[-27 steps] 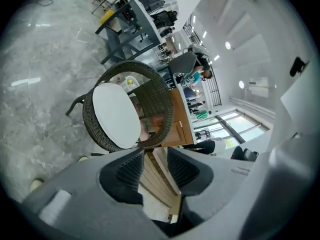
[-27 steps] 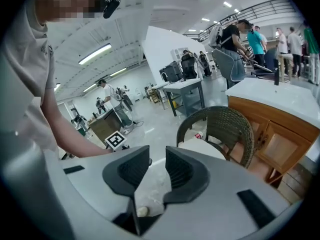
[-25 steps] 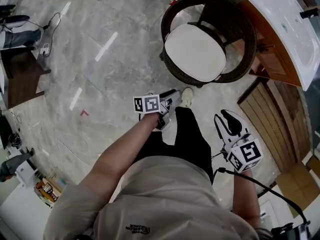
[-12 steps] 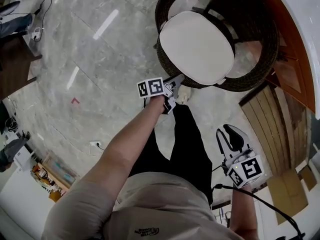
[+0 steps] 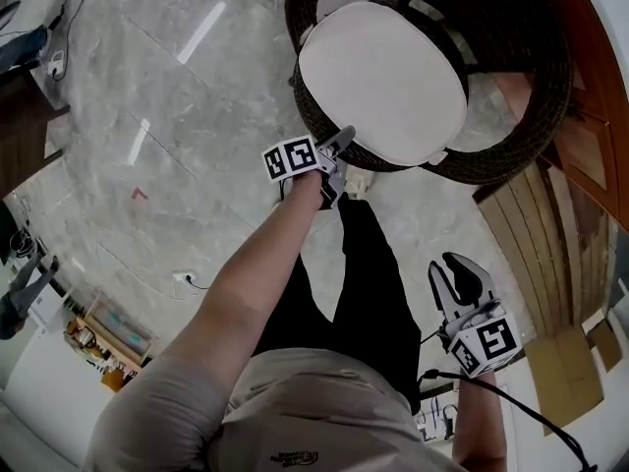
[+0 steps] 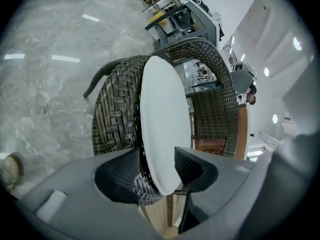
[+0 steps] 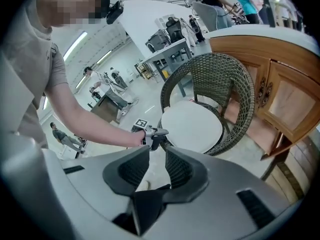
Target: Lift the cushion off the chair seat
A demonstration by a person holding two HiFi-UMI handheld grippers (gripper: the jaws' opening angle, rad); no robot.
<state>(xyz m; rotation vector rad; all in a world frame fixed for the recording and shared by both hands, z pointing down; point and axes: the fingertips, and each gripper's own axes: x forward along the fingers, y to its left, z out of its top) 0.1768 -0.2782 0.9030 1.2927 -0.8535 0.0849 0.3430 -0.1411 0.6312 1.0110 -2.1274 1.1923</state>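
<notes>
head view: left hand-held gripper, its jaws just opening wide, has the near edge of the white cushion between them, unclamped; the cushion lies on the wicker chair seat. right hand-held gripper hangs well apart, slightly parted, empty.

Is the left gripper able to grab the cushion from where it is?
Probably yes. The left gripper has just been opening its jaws, and the edge of the cushion sits between them, unpinched. Only the chair rim crowds one jaw.
</notes>
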